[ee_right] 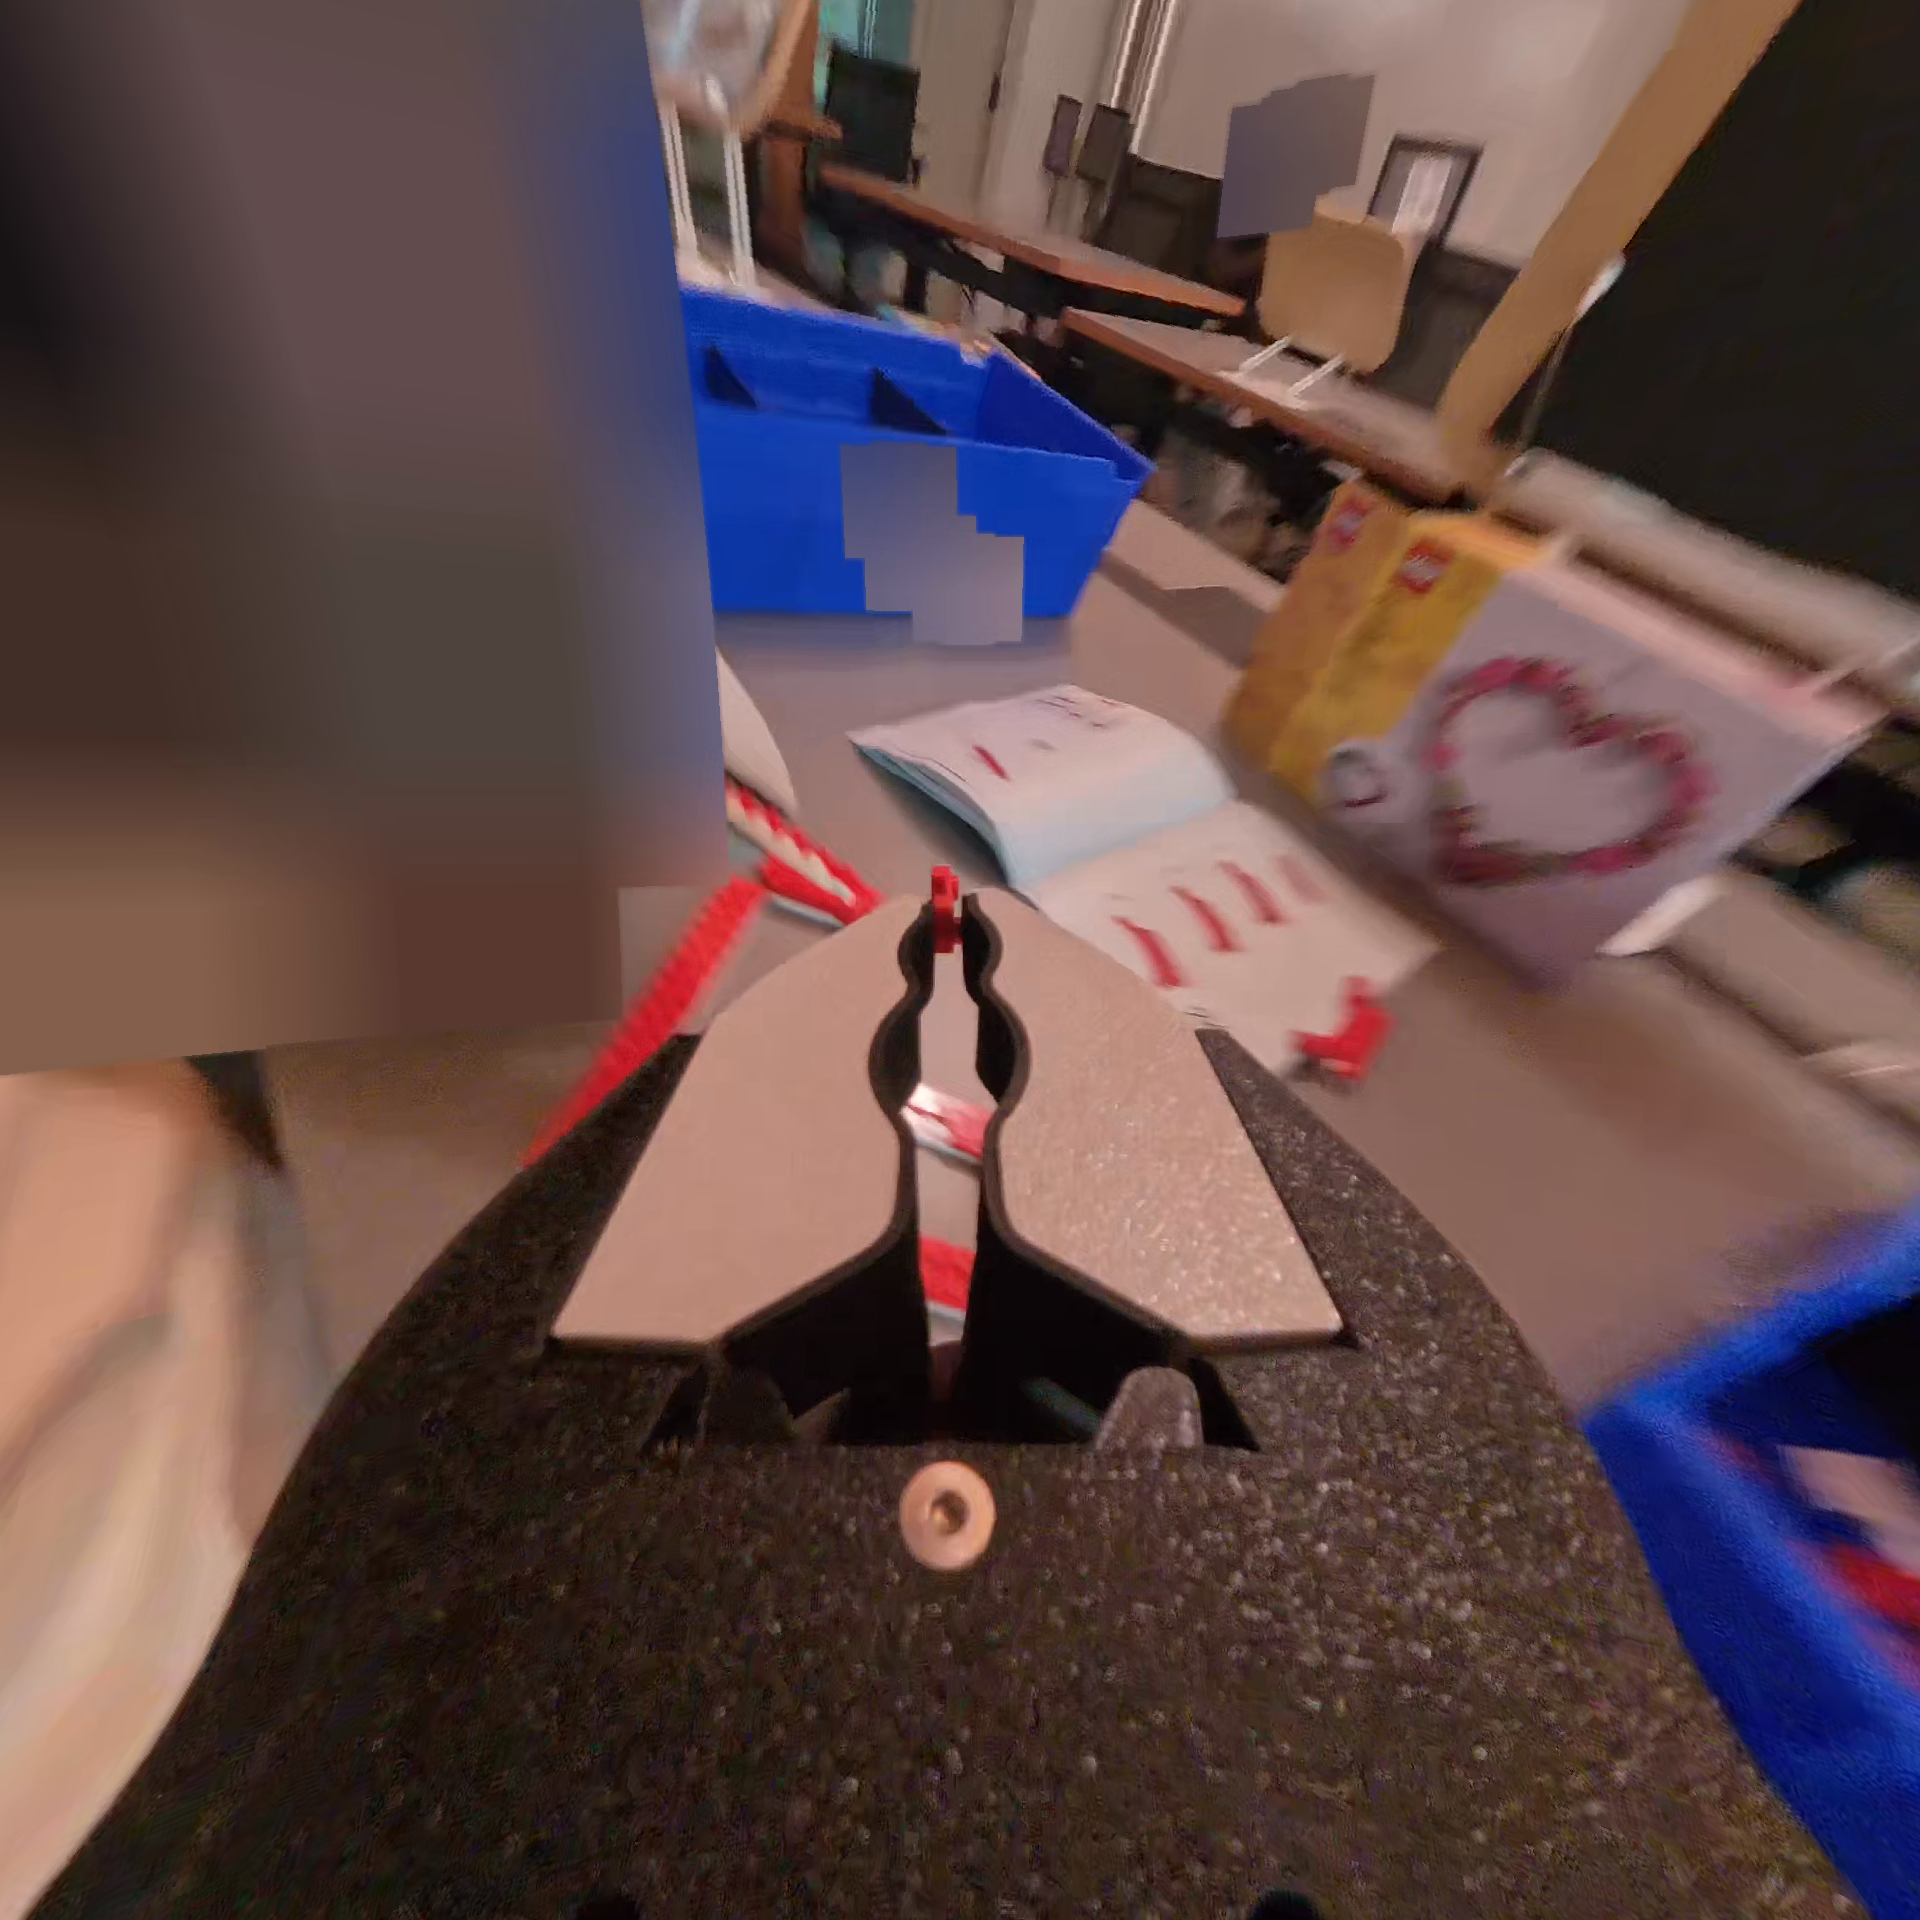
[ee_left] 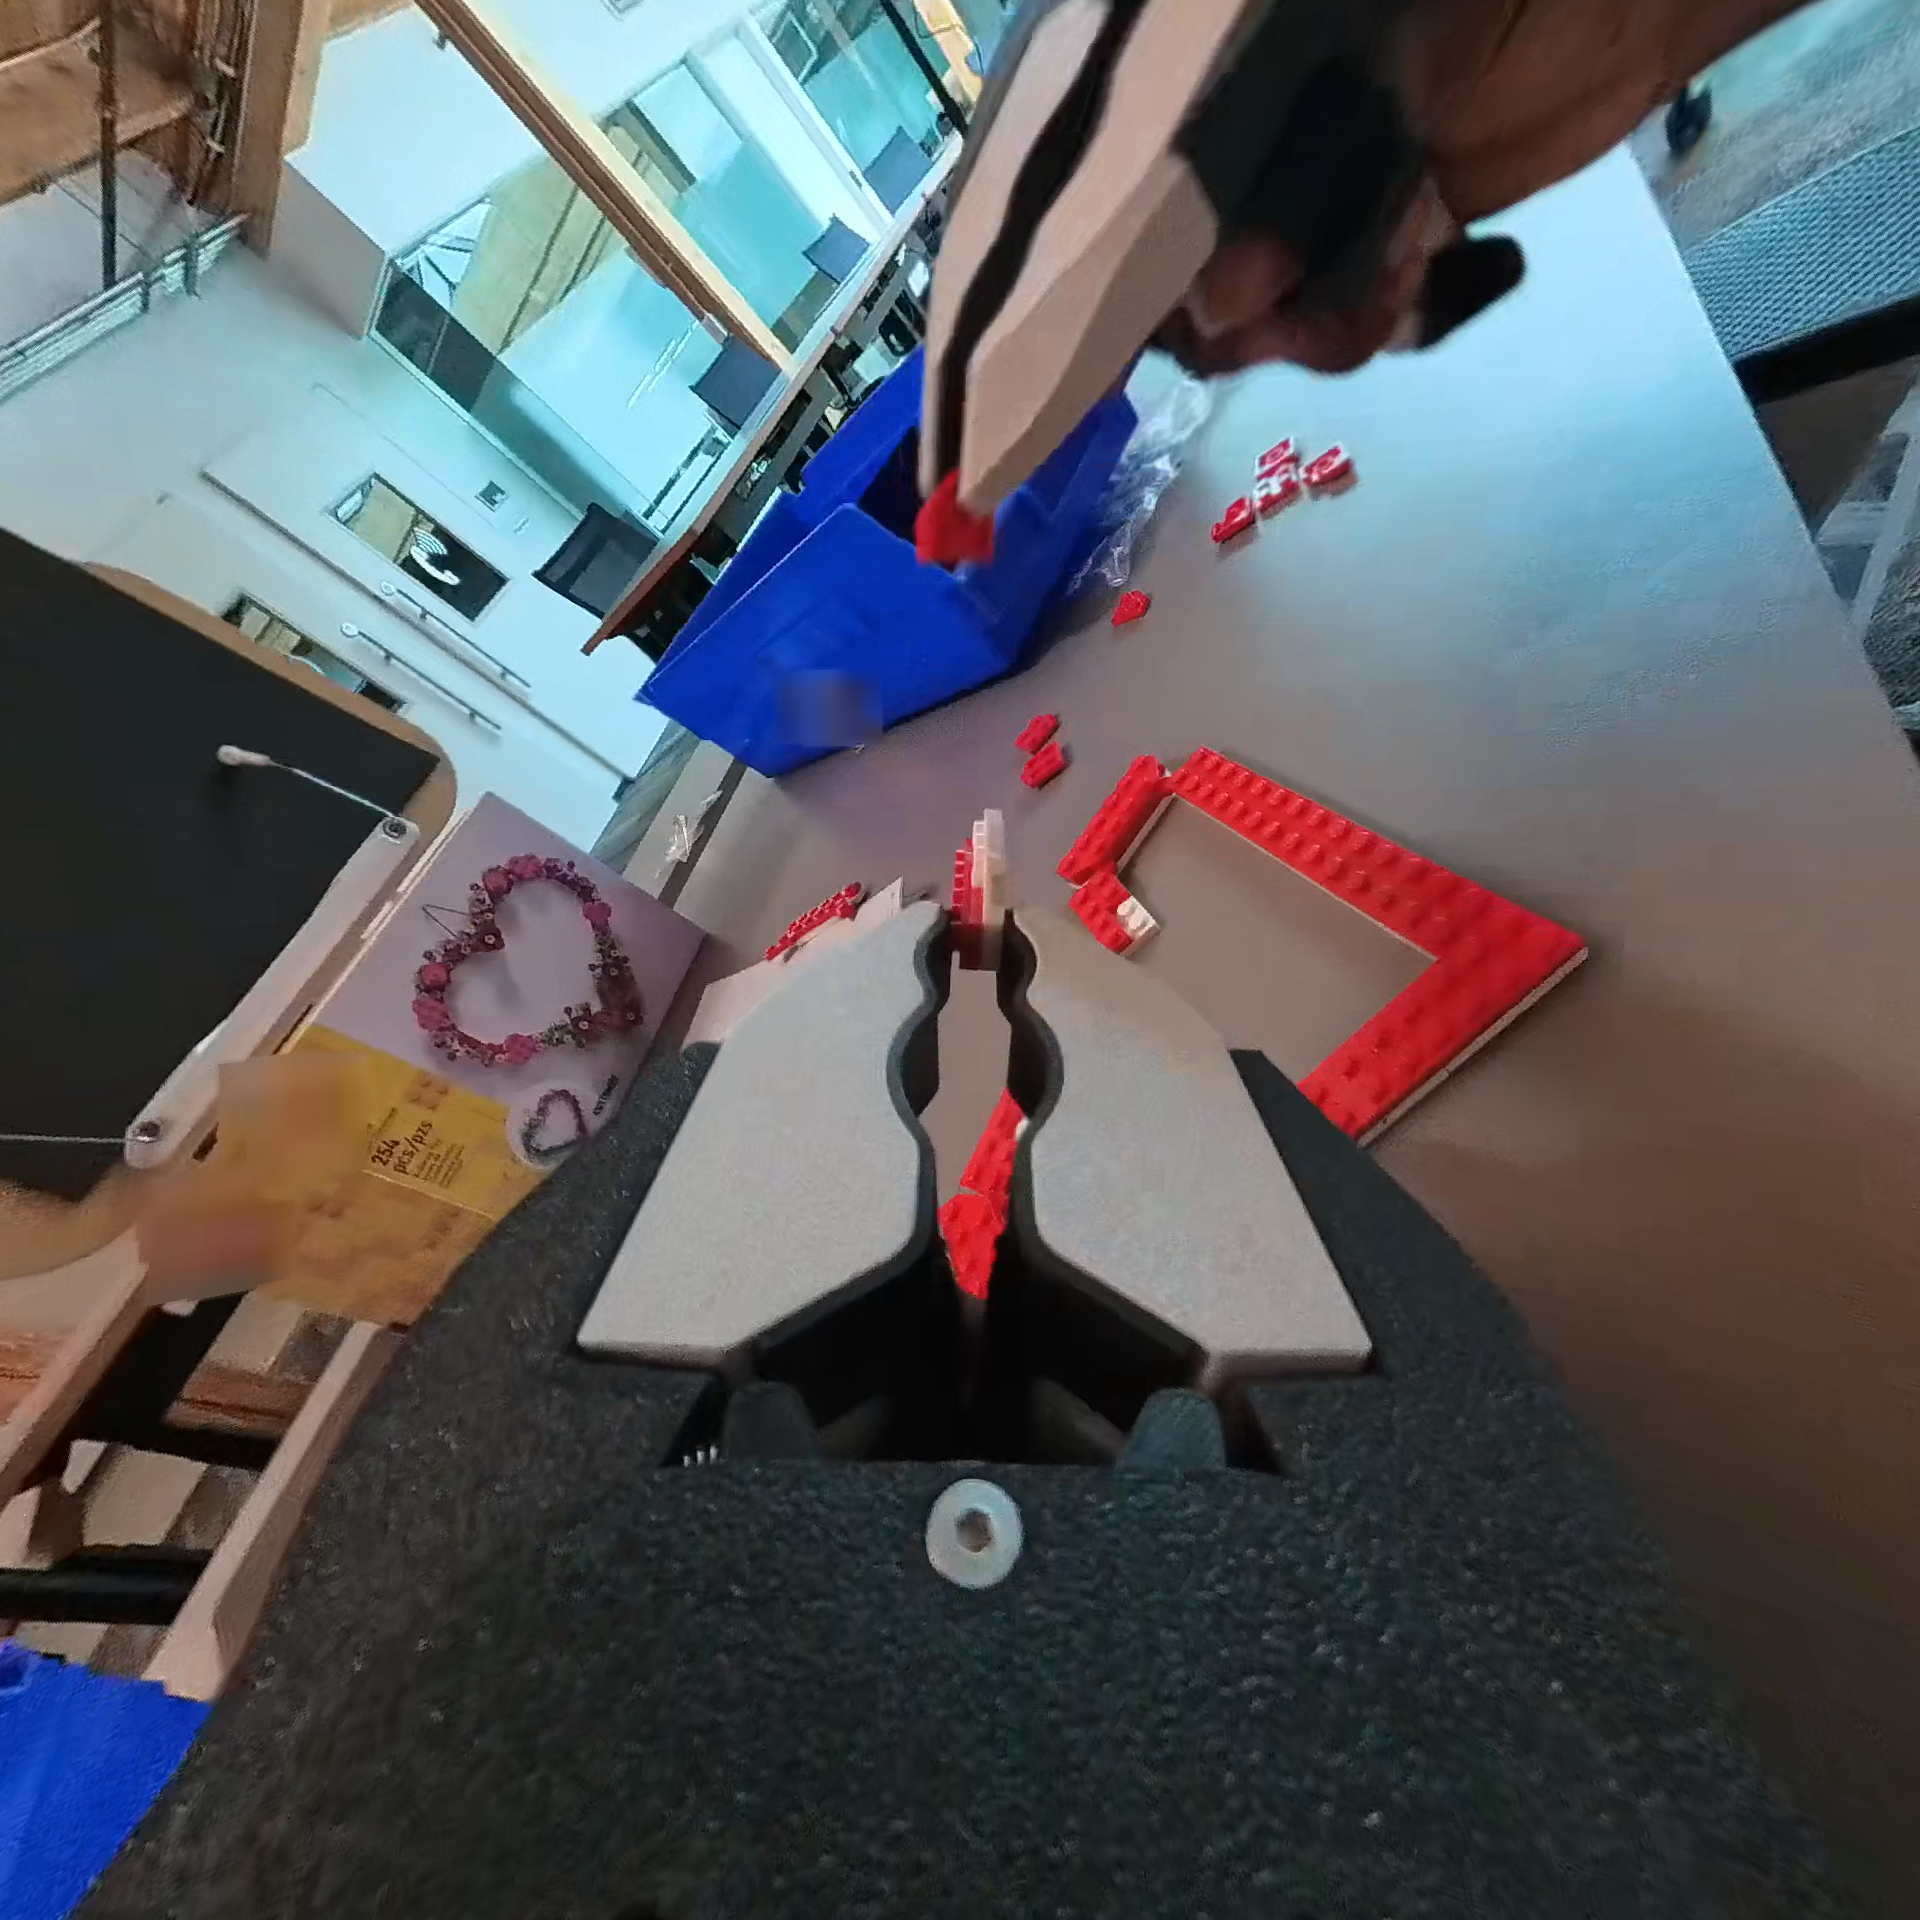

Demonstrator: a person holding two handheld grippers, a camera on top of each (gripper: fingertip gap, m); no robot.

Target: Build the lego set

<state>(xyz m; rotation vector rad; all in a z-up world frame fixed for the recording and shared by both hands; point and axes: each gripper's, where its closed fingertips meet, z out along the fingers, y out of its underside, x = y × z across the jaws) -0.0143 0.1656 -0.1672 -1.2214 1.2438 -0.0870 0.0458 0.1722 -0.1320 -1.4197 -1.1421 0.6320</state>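
In the left wrist view, my left gripper (ee_left: 980,930) is shut on a red and white plate assembly (ee_left: 989,862), held edge-on above the grey table (ee_left: 1455,675). A red angled plate frame (ee_left: 1382,883) lies flat on the table just right of it. My right gripper (ee_left: 951,499) hangs over the far side, shut on a small red piece (ee_left: 951,532). In the right wrist view, my right gripper (ee_right: 948,920) pinches that small red piece (ee_right: 943,904) at its tips. The red frame's edge (ee_right: 686,987) shows at the left.
A blue bin (ee_left: 883,634) stands at the table's back, also in the right wrist view (ee_right: 790,499). Loose red pieces (ee_left: 1044,750) and several more (ee_left: 1288,483) lie about. The set's box (ee_right: 1538,769) and an open instruction booklet (ee_right: 1081,800) lie nearby.
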